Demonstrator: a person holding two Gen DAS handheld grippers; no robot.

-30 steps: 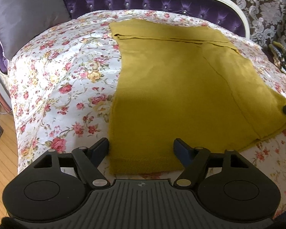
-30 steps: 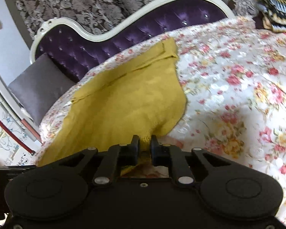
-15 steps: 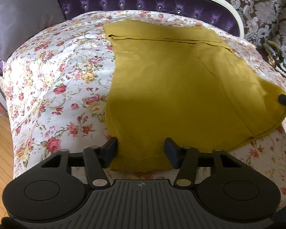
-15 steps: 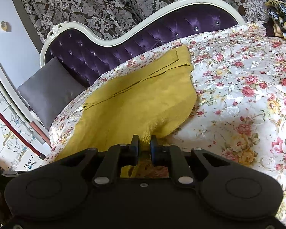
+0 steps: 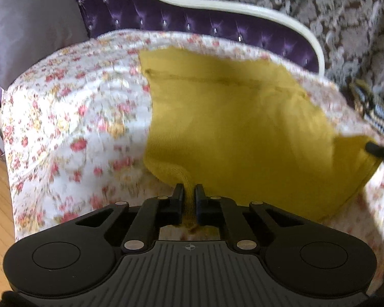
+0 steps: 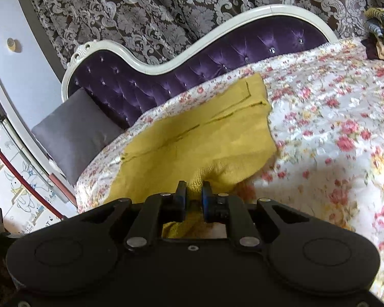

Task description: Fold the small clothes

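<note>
On the left, a grey cushion (image 5: 30, 33) is propped against the purple tufted headboard (image 5: 217, 33), and beside it the floral bedspread (image 5: 64, 128) is seen, blurred by motion. At centre, the mustard garment (image 5: 243, 133) is spread across the bedspread, its far seam near the headboard. The near hem has just been caught: the left gripper (image 5: 189, 194), wide apart a second ago around the hem, is now clamped narrow on a pinch of knit, which is bunched up between the pads. Further right, the other near corner is pinched tight by the right gripper (image 6: 193, 192), as it was a second ago, and is lifted slightly off the bedspread. A striped item (image 5: 376, 112) is left at the far right edge. With both near corners now secured, the fold toward the far seam can likely be started.
</note>
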